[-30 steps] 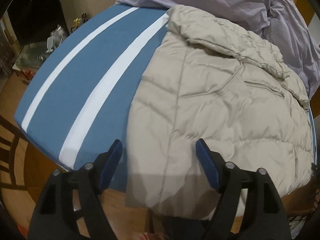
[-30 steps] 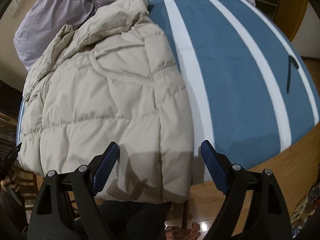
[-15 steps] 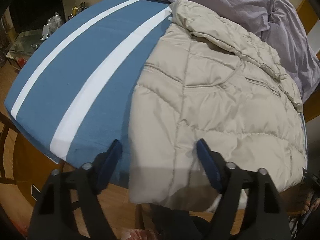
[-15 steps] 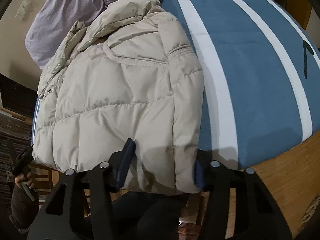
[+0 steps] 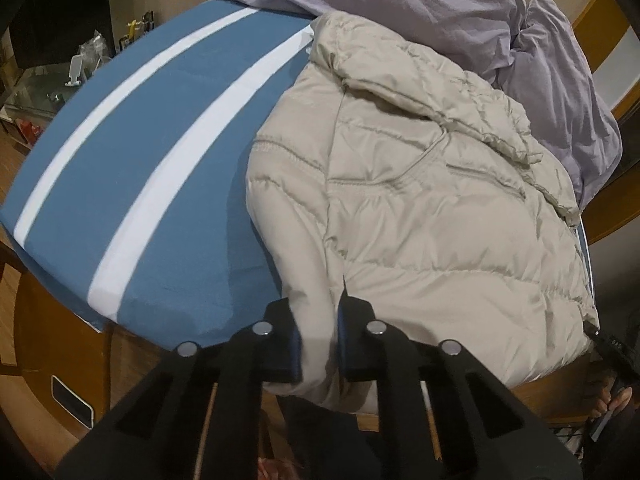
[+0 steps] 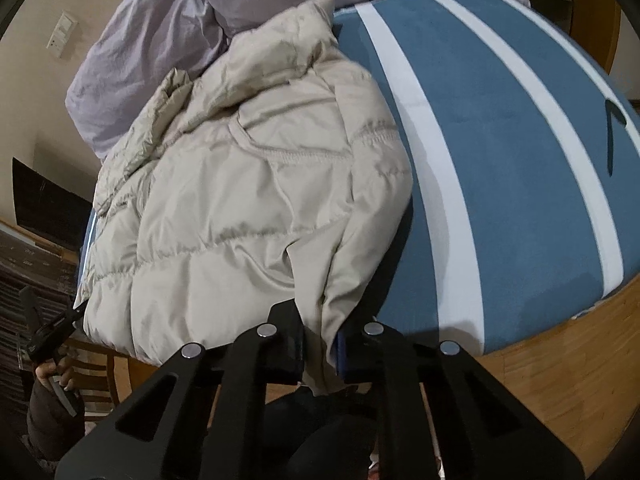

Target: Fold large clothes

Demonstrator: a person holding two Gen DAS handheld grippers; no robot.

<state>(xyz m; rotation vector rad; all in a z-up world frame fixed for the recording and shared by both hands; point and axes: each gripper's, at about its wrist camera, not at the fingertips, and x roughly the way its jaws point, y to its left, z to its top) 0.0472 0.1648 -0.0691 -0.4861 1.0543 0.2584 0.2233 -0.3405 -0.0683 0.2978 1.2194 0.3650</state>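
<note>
A beige quilted puffer jacket [image 5: 420,208] lies on a blue bed cover with white stripes [image 5: 132,168], collar toward the far end. My left gripper [image 5: 318,344] is shut on the jacket's hem at its near left corner, which hangs over the bed edge. In the right wrist view the same jacket [image 6: 240,200] lies left of the striped cover [image 6: 500,160]. My right gripper [image 6: 320,354] is shut on the hem at the jacket's near right corner.
A crumpled lilac duvet [image 5: 440,8] is piled at the far end of the bed, touching the collar; it also shows in the right wrist view [image 6: 168,40]. Wooden floor [image 6: 560,380] lies below the near edge. A cluttered side table [image 5: 60,80] stands far left.
Both grippers moved in onto the jacket's near hem and closed on it, from open and apart a second ago. The hem corners are now bunched and slightly lifted.
</note>
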